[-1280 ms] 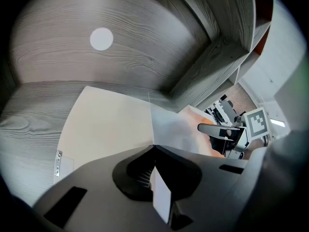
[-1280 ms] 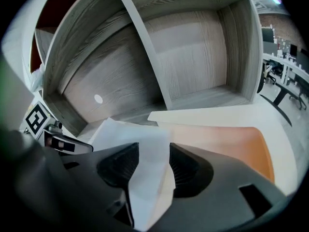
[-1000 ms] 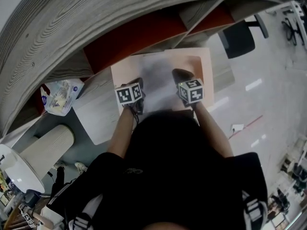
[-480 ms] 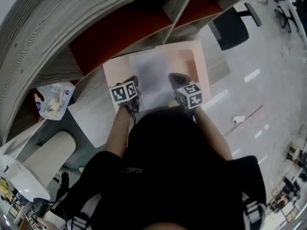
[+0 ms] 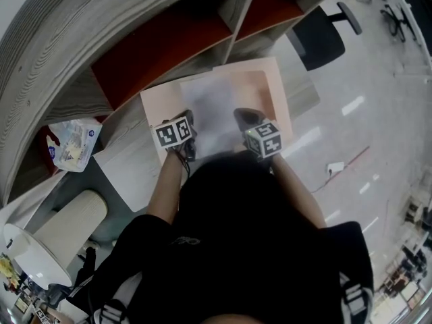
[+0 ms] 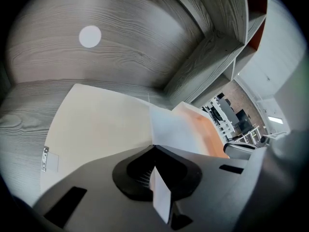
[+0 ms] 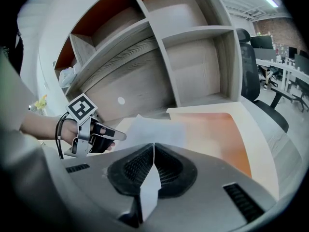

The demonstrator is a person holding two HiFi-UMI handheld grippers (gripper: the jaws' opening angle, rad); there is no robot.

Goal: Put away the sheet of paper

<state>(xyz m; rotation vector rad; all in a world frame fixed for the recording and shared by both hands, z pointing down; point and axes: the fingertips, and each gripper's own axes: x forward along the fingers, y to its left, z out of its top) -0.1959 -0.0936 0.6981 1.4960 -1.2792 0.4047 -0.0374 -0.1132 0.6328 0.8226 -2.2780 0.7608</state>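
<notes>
The sheet of paper (image 5: 212,106) is held by both claws at its near edge, above the middle of a peach-coloured folder (image 5: 273,90). The folder is laid flat on the worktop (image 5: 307,93), close to the far edge, where a shelf unit (image 5: 162,46) with red back panels is placed.

The left claw (image 5: 188,119) is closed on the near left part of the sheet. In the left gripper view a strip of the white paper is seen pinched between the jaws, which are pressed together. The right claw (image 5: 243,115) is closed on the near right part. Its jaws have just been closing, and in the right gripper view the edge of the sheet is seen clamped between them. Both claws are pointed downwards and away from the person, towards the shelf unit.

The far part of the sheet is spread over the folder; whether it is touching the folder cannot be told. Beyond the right end of the worktop an office chair (image 5: 320,36) is seen on the floor. Past the left corner of the worktop a plastic bag (image 5: 73,140) is seen, well apart from the sheet.
</notes>
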